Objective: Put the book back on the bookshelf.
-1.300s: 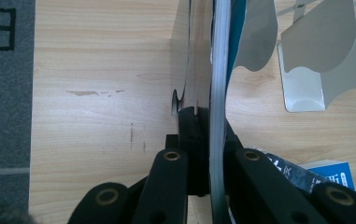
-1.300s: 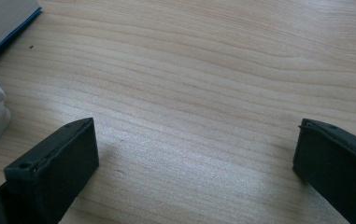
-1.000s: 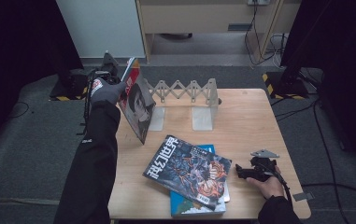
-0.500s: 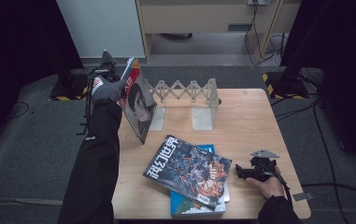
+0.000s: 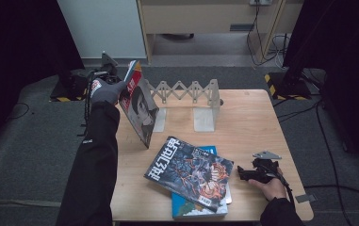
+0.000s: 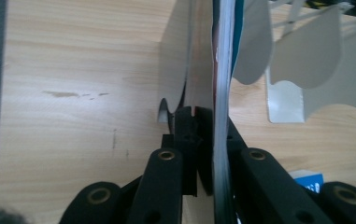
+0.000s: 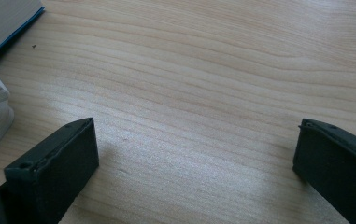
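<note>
- Standing tilted at the bench's (image 5: 252, 117) left edge, the magazine (image 5: 138, 110) leans by the expanding metal book rack (image 5: 193, 96).
- Left claw (image 6: 203, 140) view: jaws, just easing apart, still straddle the magazine's spine edge, pads touching.
- Right claw (image 7: 194, 154) view: jaws wide apart over bare wood, beside stacked magazines (image 5: 191, 174).

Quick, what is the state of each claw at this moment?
Left claw: closed on the upright magazine, jaws just starting to open.
Right claw: open, holding nothing, low over the table.
</note>
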The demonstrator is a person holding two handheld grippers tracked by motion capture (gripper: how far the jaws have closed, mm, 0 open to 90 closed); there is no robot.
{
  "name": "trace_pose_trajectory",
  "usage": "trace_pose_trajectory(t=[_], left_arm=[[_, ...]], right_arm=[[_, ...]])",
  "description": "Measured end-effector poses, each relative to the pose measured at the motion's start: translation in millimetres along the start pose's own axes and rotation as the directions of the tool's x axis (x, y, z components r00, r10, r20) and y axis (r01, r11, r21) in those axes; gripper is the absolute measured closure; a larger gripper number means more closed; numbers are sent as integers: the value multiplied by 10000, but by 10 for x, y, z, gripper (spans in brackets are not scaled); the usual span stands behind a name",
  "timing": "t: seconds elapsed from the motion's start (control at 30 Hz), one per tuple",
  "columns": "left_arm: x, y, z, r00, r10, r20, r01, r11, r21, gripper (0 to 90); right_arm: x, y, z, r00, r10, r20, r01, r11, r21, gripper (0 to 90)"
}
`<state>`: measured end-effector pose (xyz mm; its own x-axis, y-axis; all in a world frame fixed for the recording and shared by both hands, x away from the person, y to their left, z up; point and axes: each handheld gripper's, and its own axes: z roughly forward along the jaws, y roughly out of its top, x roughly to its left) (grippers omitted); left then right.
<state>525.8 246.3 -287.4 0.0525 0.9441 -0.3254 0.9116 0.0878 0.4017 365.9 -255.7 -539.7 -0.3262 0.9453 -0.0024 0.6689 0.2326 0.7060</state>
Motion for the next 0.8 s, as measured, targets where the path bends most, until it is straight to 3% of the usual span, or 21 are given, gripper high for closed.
trace_pose_trajectory(t=[0.03,0.07,0.2,0.23,0.33,0.5,0.63,0.8], left_arm=[[0,0,0,10000,0,0,0,10000,0,788],[28,-12,3,9989,181,432,-178,9998,-87,778],[29,-21,2,9978,406,516,-400,9991,-131,791],[11,-27,3,9982,575,154,-571,9981,-237,814],[-2,-33,6,9979,649,-64,-650,9973,-341,856],[-4,-27,2,9997,244,-8,-244,9978,-624,860],[-67,-3,-27,9978,384,-536,-419,9969,-659,860],[-243,31,-51,9863,831,-1424,-984,9897,-1040,862]], right_arm=[[0,0,0,10000,0,0,0,10000,0,4],[0,0,-1,10000,-2,-13,2,10000,20,4],[-1,1,-1,10000,-18,-12,18,10000,10,4],[0,1,0,10000,-15,-14,15,10000,10,4],[3,1,-1,10000,9,-33,-9,10000,28,4],[4,2,0,10000,7,-42,-7,10000,30,4],[8,2,1,10000,41,-46,-41,10000,26,4],[7,2,2,10000,14,-43,-14,10000,7,4]])
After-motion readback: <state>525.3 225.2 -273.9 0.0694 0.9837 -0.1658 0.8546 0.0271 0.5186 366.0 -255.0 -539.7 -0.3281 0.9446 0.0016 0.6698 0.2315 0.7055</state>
